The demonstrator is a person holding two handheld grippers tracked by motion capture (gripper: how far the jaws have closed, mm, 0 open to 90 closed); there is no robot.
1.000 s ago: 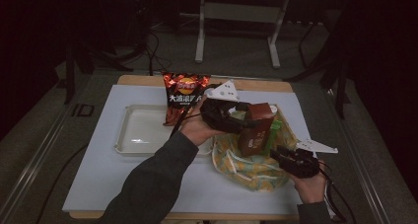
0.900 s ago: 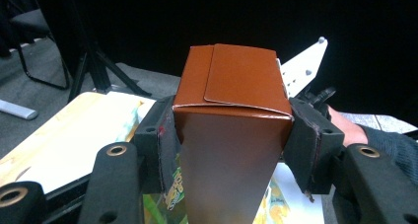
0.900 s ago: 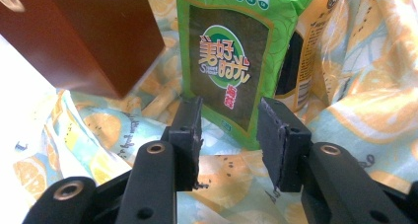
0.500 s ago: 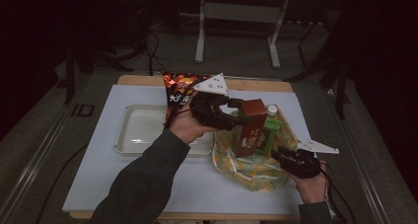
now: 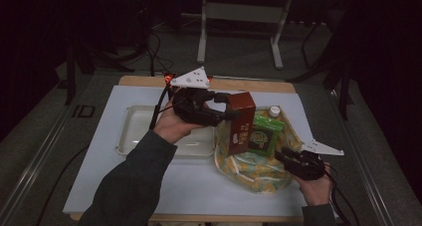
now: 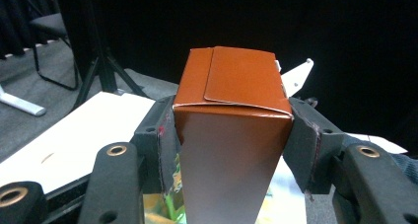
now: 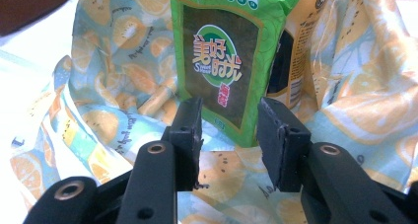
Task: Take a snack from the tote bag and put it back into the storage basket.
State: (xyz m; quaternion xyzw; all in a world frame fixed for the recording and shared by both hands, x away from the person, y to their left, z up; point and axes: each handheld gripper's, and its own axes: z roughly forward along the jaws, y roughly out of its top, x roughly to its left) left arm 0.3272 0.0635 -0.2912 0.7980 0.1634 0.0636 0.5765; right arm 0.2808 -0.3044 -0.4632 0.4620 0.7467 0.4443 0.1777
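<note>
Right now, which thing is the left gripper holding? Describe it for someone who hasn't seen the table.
On the white table mat, look at the citrus-print fabric bag right of the clear tray. The tall brown carton stands at its mouth, clamped in the left gripper; its neighbour is a green packet.

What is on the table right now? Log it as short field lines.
surface: white table
left tongs: shut on brown carton, held above the bag
right tongs: open, at the rim of the fruit-print bag
in bag: green snack packet, upright
beside bag: clear tray
</note>
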